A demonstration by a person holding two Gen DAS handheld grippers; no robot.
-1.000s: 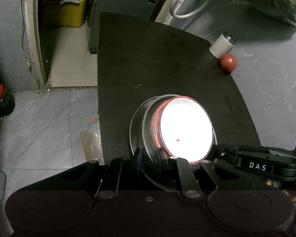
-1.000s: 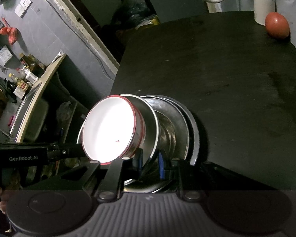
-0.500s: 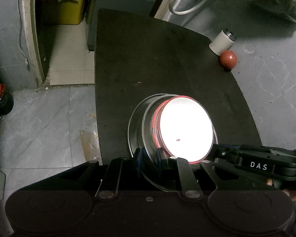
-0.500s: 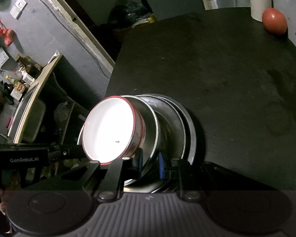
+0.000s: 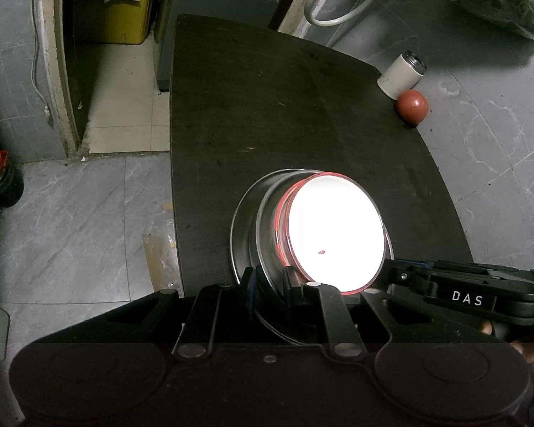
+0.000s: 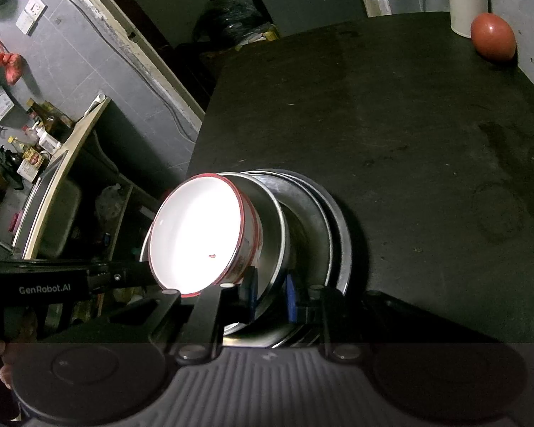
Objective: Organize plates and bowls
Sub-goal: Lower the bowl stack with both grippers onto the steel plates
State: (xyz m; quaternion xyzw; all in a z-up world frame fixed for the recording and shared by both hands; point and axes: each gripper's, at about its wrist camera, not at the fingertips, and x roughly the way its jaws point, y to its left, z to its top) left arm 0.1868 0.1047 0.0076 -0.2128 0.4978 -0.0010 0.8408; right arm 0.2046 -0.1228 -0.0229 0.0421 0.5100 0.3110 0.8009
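A white bowl with a red rim (image 5: pixel 334 238) (image 6: pixel 195 235) sits on top of a nested stack of steel plates and bowls (image 5: pixel 245 220) (image 6: pixel 334 231) at the near left part of a dark table (image 5: pixel 284 106) (image 6: pixel 391 124). My left gripper (image 5: pixel 270 283) is shut on the stack's steel rim on one side. On the opposite side my right gripper (image 6: pixel 271 288) is shut on the steel rim too. Each gripper shows in the other's view: the right gripper (image 5: pixel 445 284) and the left gripper (image 6: pixel 71 281). Whether the stack rests on the table is unclear.
A white canister (image 5: pixel 402 74) (image 6: pixel 468 7) and a red-brown ball (image 5: pixel 411 105) (image 6: pixel 493 37) stand at the table's far right edge. Left of the table lies tiled floor with dark bottles (image 5: pixel 0 181). A counter with bottles (image 6: pixel 42 135) runs along the wall.
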